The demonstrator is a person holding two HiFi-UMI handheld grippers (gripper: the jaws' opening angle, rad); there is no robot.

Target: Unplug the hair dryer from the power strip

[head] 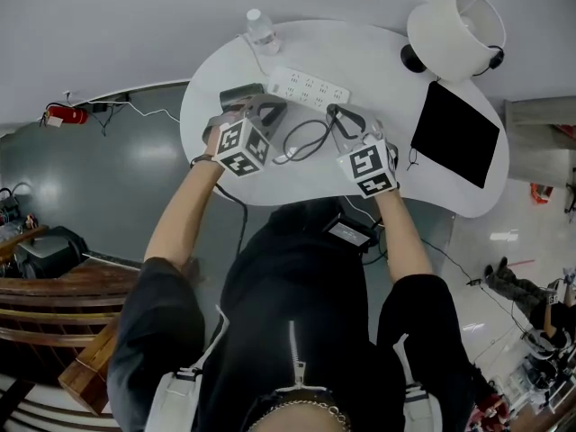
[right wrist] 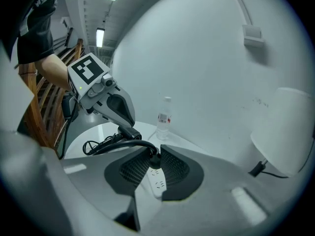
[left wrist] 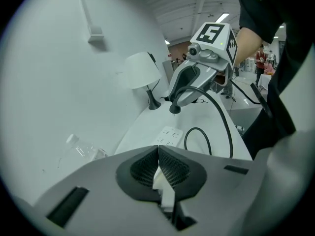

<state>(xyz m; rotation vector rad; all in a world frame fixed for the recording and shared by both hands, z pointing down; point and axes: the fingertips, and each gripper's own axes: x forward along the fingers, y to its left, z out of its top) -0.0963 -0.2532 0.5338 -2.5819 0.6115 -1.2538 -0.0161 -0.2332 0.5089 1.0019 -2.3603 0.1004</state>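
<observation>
The white bench carried a shaded lamp and a black flat panel at its right end. The dark hair dryer lay just left of the power strip, partly behind the left tongs, whose jaws were pressed together. A clear bottle stood near the far edge. The black cord looped on the bench between the two grippers. The right tongs pinched the dryer's plug, held in the air above the strip, clear of its sockets.
</observation>
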